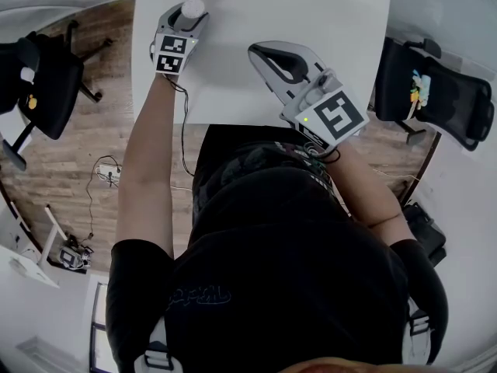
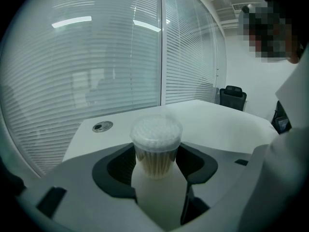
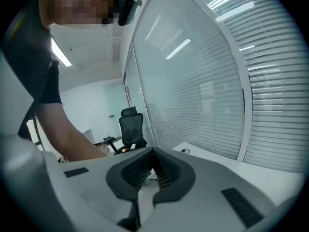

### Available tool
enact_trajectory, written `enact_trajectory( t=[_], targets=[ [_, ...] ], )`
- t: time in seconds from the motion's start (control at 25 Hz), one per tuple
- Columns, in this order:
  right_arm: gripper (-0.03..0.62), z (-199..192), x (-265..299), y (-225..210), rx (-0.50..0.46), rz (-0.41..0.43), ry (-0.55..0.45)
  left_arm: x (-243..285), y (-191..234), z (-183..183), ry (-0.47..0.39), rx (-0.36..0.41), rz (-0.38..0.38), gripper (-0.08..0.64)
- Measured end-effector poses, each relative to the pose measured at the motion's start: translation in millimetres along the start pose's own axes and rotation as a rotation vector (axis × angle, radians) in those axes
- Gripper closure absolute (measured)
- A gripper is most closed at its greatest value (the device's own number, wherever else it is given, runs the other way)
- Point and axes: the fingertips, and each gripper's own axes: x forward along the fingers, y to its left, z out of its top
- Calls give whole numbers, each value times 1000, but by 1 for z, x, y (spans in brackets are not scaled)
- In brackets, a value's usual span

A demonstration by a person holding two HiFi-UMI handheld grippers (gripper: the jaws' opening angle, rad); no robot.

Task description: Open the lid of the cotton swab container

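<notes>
The cotton swab container (image 1: 192,8) is a clear round tub packed with swabs, standing upright on the white table (image 1: 326,14) at its far left. In the left gripper view its translucent lid (image 2: 157,131) is still on top. My left gripper (image 2: 155,167) is shut on the container's body (image 2: 155,161), one dark pad against each side below the lid. In the head view the left gripper (image 1: 186,19) is at the container. My right gripper (image 1: 261,54) hovers over the middle of the table, shut and holding nothing; in its own view the ribbed pads (image 3: 163,170) meet.
Black office chairs stand to the right (image 1: 443,99) and left (image 1: 39,76) of the table. A cable grommet (image 2: 102,126) sits in the tabletop beyond the container. Glass walls with blinds lie behind. A power strip (image 1: 107,174) lies on the wooden floor.
</notes>
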Motion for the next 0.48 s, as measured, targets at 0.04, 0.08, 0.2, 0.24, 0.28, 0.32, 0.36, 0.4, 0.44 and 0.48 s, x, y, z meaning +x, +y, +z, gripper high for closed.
enact_trajectory(
  t=[0.04, 0.08, 0.2, 0.24, 0.28, 0.32, 0.36, 0.4, 0.44, 0.48],
  targets=[
    [571, 0, -2, 2, -4, 2, -2, -2, -2, 0, 5, 6, 3, 298],
    [571, 0, -6, 3, -7, 2, -5, -4, -5, 0, 9, 14, 4, 298],
    [571, 1, -17, 7, -16, 0, -15, -14, -22, 4, 6, 28, -4, 298],
    [571, 2, -20, 10, -19, 0, -20, -18, -27, 6, 3, 32, -7, 298],
    [571, 4, -22, 13, -21, 1, -26, -24, -32, 8, 2, 38, -10, 298],
    [571, 6, -25, 16, -22, 2, -34, -30, -36, 11, 1, 44, -11, 298],
    [571, 9, -27, 20, -24, 3, -41, -36, -40, 14, -3, 49, -12, 298],
    [571, 12, -30, 22, -26, 4, -48, -42, -43, 18, -9, 52, -13, 298],
    [571, 14, -33, 25, -30, 4, -53, -48, -47, 23, -16, 54, -15, 298],
    [571, 15, -36, 27, -33, 3, -57, -53, -50, 26, -22, 57, -17, 298]
  ],
)
